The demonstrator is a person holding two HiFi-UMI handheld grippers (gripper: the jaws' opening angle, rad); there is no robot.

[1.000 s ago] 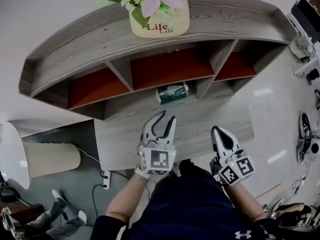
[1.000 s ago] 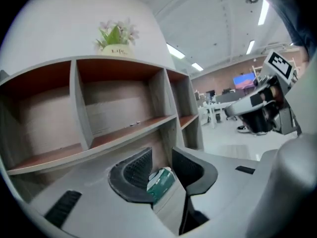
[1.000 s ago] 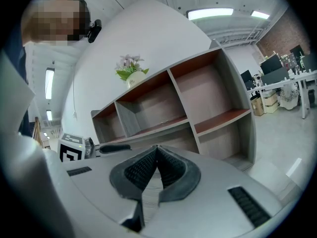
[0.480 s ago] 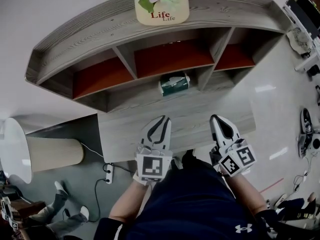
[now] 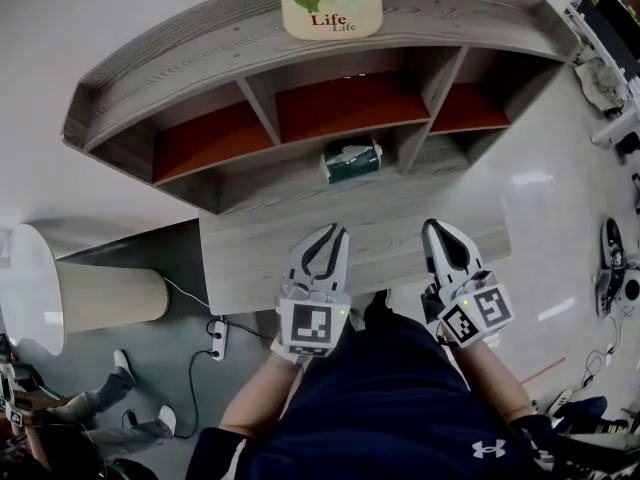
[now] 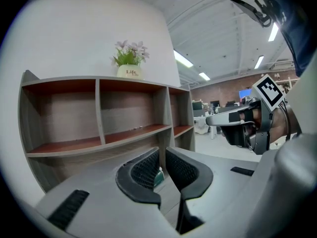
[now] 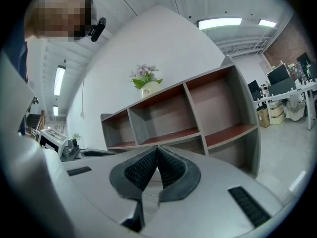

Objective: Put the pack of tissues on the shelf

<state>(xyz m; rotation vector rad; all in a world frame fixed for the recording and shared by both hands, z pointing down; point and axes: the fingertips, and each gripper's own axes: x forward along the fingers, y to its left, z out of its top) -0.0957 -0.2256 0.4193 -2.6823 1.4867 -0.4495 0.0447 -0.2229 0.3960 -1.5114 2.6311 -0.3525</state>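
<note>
The left gripper (image 5: 336,232), whose jaws stood apart a moment ago, has just closed them on nothing and drawn back a little from the shelf (image 5: 250,38). The right gripper (image 5: 437,228) hangs beside it, equally far out in front of the shelf, its jaws also shut and empty. The pack of tissues (image 5: 350,158) lies alone at the mouth of the shelf's lower middle bay, touched by neither gripper. I'd say the placing is done and both hands are simply backing off.
</note>
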